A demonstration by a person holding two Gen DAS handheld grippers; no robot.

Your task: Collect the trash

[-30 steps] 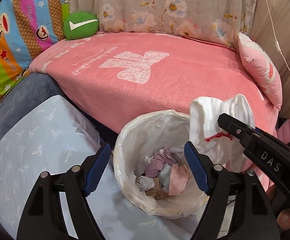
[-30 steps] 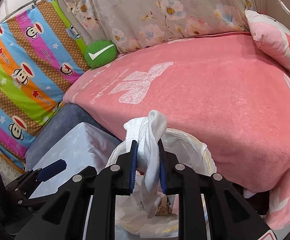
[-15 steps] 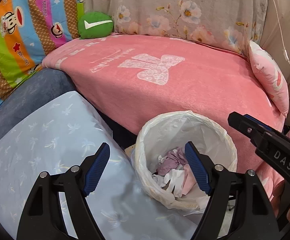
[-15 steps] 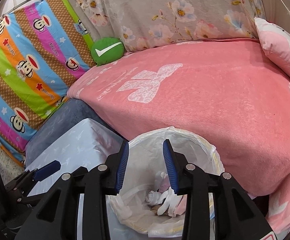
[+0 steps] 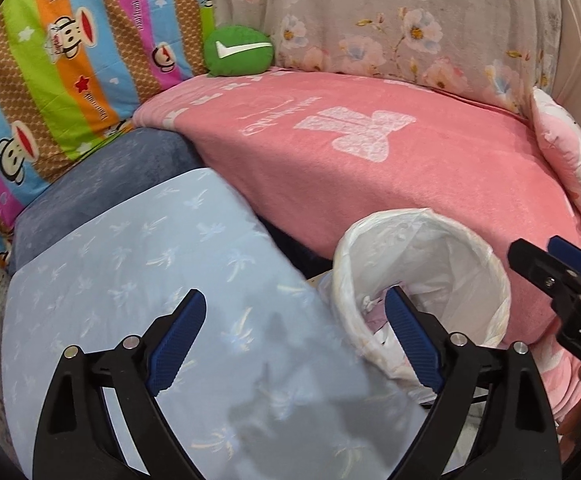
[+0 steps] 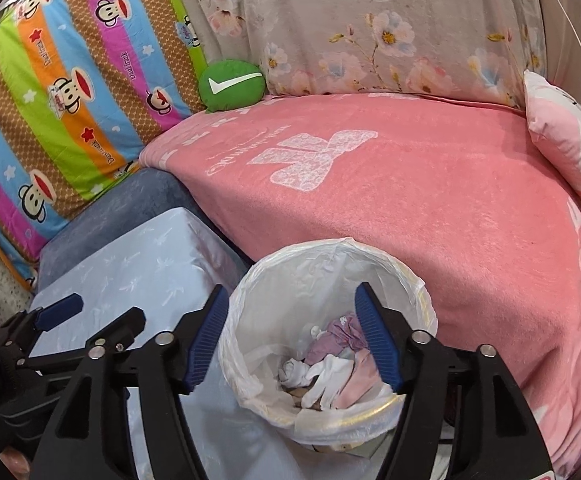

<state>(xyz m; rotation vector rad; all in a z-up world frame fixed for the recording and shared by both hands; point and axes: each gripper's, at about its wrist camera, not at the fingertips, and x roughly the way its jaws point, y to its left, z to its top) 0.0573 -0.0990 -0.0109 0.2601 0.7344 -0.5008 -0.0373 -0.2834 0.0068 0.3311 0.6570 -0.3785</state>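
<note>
Right gripper (image 6: 290, 340) seen spread wide, nothing held, poised over trash bin (image 6: 424, 300) lined with white bag. White crumpled cloth (image 6: 322, 376) seen lying inside bin on top of pink and purple scraps (image 6: 342, 338). Left gripper (image 5: 296, 340) likewise spread wide, empty, held above light blue patterned cushion (image 5: 138, 264) just left of bin. Pink blanket (image 6: 430, 200) spread on far side of bin; green round cushion (image 6: 232, 85) lodged at far left corner.
</note>
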